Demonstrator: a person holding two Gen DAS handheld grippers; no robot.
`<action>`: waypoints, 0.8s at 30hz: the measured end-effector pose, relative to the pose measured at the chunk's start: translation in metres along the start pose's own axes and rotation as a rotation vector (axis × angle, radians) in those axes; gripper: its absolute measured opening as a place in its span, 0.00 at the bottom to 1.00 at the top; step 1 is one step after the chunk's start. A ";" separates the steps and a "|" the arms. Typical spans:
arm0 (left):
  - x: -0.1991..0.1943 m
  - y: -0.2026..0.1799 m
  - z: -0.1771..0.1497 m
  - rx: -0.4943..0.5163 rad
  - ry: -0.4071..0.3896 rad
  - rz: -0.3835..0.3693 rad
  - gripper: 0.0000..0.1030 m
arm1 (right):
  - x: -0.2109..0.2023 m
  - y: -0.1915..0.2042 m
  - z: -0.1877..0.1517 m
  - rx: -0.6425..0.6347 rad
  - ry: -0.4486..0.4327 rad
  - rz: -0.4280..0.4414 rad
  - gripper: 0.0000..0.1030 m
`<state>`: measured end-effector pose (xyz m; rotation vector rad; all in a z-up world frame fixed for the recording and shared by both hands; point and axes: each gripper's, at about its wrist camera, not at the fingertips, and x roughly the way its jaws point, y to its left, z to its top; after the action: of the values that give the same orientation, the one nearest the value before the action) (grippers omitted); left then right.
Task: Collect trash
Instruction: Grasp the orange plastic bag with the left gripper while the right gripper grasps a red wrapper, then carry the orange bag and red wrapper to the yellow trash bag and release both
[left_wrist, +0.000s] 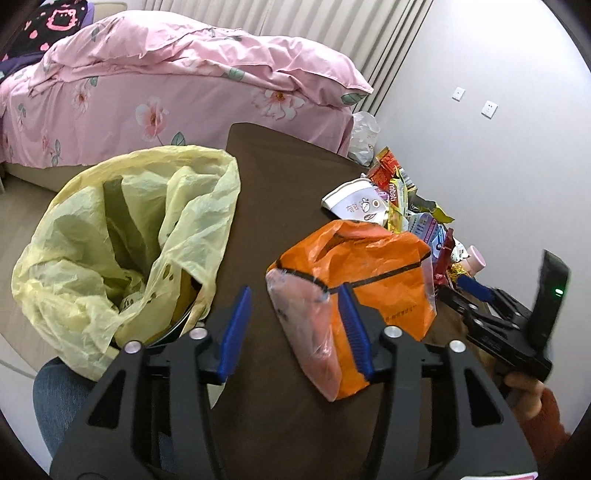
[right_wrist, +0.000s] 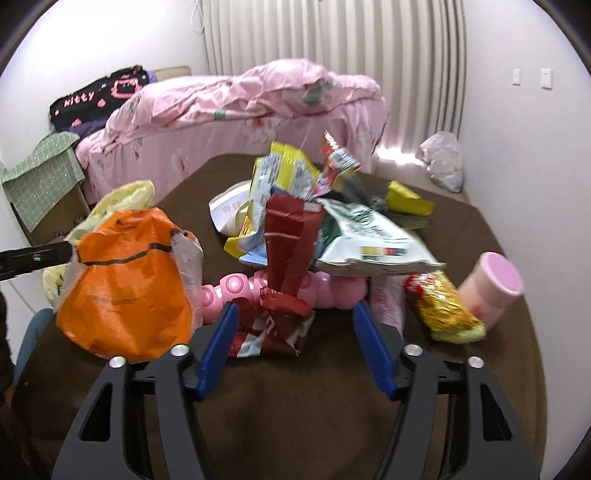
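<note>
A brown table (left_wrist: 280, 192) stands before a bed with a pink flowered cover (left_wrist: 166, 85). At the table's left edge sits a bin lined with a pale yellow bag (left_wrist: 122, 236), its mouth gaping wide. The left gripper (left_wrist: 295, 299) hovers over bare tabletop between the bin and an orange plastic bag (left_wrist: 369, 273); its blue pads are parted with nothing between them, and the right-hand pad overlaps the orange bag's left side in the view, though whether it touches cannot be told. The orange bag lies on the table near the front edge, just left of a heap of snack wrappers (right_wrist: 314, 218). The right gripper (right_wrist: 295, 321) points at that heap with jaws apart, and a crumpled dark red wrapper (right_wrist: 280, 295) sits between the pads, which do not press on it. Behind the wrapper lies a pink plastic toy (right_wrist: 236, 288), and to the right a yellow and red packet (right_wrist: 443, 310) and a pink cup (right_wrist: 491, 291) tipped on its side.
</note>
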<state>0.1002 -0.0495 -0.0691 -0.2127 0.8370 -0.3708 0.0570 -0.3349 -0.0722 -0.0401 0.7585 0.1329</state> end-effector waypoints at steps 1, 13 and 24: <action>0.000 0.002 -0.001 -0.007 0.003 0.000 0.50 | 0.006 0.001 0.001 -0.005 0.019 0.018 0.35; 0.024 -0.003 -0.006 -0.085 0.053 -0.022 0.63 | -0.035 -0.017 -0.017 0.046 -0.034 0.000 0.26; 0.054 -0.034 0.000 0.059 0.052 0.120 0.32 | -0.036 -0.028 -0.035 0.096 -0.014 0.016 0.26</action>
<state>0.1252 -0.1024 -0.0951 -0.0975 0.8843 -0.2895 0.0105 -0.3691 -0.0733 0.0578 0.7505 0.1118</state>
